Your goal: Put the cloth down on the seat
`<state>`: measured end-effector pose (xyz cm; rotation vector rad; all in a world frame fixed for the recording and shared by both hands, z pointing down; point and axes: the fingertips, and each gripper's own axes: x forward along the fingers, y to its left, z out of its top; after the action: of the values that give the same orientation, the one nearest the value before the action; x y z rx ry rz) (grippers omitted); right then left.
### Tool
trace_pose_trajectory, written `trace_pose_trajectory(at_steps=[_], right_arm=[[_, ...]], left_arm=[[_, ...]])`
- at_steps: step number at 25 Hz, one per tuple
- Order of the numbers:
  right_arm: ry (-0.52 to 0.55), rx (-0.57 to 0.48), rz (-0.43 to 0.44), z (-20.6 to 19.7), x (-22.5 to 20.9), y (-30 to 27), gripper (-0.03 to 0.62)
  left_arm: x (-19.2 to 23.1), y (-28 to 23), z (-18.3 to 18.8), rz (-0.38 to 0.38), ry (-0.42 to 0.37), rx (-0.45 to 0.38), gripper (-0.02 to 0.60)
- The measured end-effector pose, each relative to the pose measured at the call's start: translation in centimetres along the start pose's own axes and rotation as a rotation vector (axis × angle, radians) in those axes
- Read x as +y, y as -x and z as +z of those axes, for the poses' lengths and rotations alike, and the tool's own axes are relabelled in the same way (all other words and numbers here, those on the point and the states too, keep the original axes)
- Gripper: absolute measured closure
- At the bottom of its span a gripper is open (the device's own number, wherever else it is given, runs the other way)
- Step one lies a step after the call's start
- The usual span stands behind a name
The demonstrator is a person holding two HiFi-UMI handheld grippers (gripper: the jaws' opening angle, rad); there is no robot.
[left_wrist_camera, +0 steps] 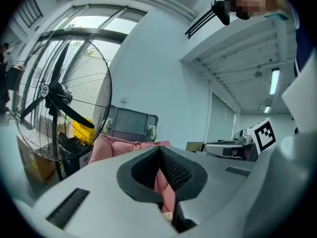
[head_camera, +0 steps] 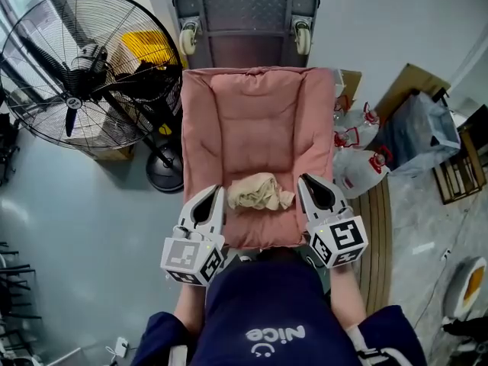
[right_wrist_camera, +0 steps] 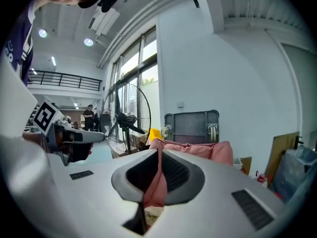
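A crumpled beige cloth (head_camera: 259,191) lies on the front part of the pink cushioned seat (head_camera: 255,113), free of both grippers. My left gripper (head_camera: 219,192) sits just left of the cloth, by the cushion's left edge, with its jaws shut and nothing between them. My right gripper (head_camera: 302,180) sits just right of the cloth, also shut and empty. In the left gripper view the left gripper's (left_wrist_camera: 159,148) pads meet, with pink cushion (left_wrist_camera: 124,148) beyond. The right gripper view shows the right gripper's (right_wrist_camera: 159,151) tips closed together before the pink seat (right_wrist_camera: 208,150).
A large black pedestal fan (head_camera: 76,75) stands left of the seat. A grey wheeled cart (head_camera: 245,21) leans behind it. Bottles and plastic bags (head_camera: 358,166), cardboard and a wooden board (head_camera: 377,235) crowd the right side. The person's torso (head_camera: 267,311) is at the bottom.
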<state>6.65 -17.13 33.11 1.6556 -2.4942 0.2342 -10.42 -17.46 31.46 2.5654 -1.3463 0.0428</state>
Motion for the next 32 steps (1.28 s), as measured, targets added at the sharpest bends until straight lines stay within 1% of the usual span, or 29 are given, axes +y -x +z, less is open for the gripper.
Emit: trace_pose_trajectory(at_steps=[6, 10, 15, 19, 23, 32], right_arm=[[-0.004, -0.003, -0.059, 0.0, -1.5, 0.2, 0.537], [0.029, -0.003, -0.100, -0.1, -2.2, 0.6, 0.538], [0.061, 0.019, -0.105, -0.5, -2.4, 0.5, 0.539], [0.067, 0.027, -0.116, -0.9, -2.7, 0.7, 0.539], [0.055, 0.012, -0.137, -1.0, -3.1, 1.0, 0.539], [0.062, 0.020, -0.127, -1.5, -2.9, 0.6, 0.539]], left_arm=[[0.0, -0.3, 0.0, 0.001, 0.022, -0.010, 0.561], [-0.4, -0.4, -0.2, -0.006, 0.019, -0.003, 0.563], [-0.4, -0.8, -0.5, -0.010, 0.036, 0.003, 0.562], [-0.6, -0.9, -0.7, -0.006, 0.035, 0.008, 0.561], [-1.0, -1.0, -1.2, -0.009, 0.014, 0.021, 0.562], [-1.1, -1.2, -1.5, -0.006, -0.013, 0.038, 0.563]])
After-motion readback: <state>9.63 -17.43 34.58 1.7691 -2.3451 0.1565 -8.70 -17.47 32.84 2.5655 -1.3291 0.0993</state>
